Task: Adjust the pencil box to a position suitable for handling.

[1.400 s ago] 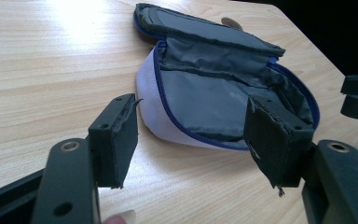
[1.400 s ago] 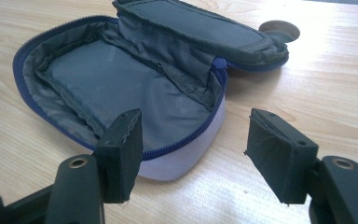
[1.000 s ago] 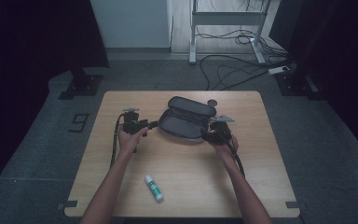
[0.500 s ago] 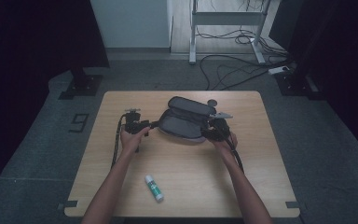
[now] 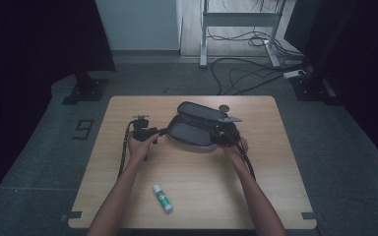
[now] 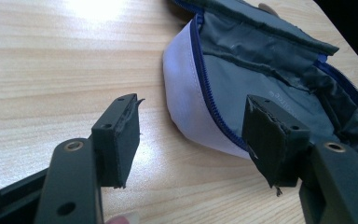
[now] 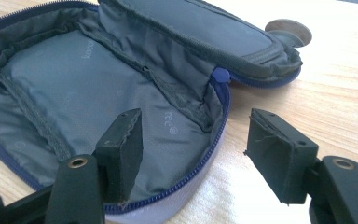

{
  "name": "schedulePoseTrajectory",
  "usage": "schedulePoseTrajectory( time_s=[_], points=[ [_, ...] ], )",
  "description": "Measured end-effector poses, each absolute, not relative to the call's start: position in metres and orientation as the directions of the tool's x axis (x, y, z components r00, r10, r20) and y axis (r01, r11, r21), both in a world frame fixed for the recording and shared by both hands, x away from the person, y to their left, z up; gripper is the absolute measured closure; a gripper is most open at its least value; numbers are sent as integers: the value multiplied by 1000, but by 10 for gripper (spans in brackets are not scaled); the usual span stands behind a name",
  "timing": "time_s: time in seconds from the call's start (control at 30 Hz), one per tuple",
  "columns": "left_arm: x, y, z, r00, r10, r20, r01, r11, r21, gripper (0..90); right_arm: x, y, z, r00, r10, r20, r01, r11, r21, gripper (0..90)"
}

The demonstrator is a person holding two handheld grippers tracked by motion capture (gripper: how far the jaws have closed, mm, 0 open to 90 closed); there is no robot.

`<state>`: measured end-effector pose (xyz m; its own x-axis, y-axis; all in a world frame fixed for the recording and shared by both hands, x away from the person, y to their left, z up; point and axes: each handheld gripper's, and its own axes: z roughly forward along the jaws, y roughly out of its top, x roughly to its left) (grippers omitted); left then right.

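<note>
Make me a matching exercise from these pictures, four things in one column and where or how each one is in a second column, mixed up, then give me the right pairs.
Things:
1. pouch
2. glue stick
3. left gripper
4. round disc

Places or states:
A. lies alone on the table's near part
B. unzipped, grey lining showing
C. just beyond the pouch's lid
D. jaws open at the pouch's left end

Pairs: 1-B, 2-A, 3-D, 4-C

Grey zippered pouch (image 5: 197,129) lies unzipped, lid flipped open, on table's far-centre.
</note>
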<state>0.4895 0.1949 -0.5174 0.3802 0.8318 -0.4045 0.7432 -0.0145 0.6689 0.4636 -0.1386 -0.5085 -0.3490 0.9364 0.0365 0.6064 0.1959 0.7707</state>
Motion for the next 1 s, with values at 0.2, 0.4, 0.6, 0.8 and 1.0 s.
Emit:
schedulePoseTrajectory(
  time_s=[0.2,0.4,0.6,0.8,1.0],
  points=[
    [491,191,-522,373,842,-390,750,-27,660,374,469,-140,-514,-334,941,44,617,183,766,353],
    [493,190,-515,381,845,-374,756,-52,653,381,472,-141,-517,-325,944,49,623,175,762,354],
    [500,171,-499,423,845,-326,737,-112,666,334,472,-141,-517,-323,945,53,623,170,763,354],
    [509,160,-498,413,855,-315,741,-114,662,336,473,-144,-517,-321,946,50,623,171,763,364],
    [517,156,-510,403,858,-319,764,-123,634,365,477,-150,-521,-304,950,68,635,148,758,397]
  ],
)
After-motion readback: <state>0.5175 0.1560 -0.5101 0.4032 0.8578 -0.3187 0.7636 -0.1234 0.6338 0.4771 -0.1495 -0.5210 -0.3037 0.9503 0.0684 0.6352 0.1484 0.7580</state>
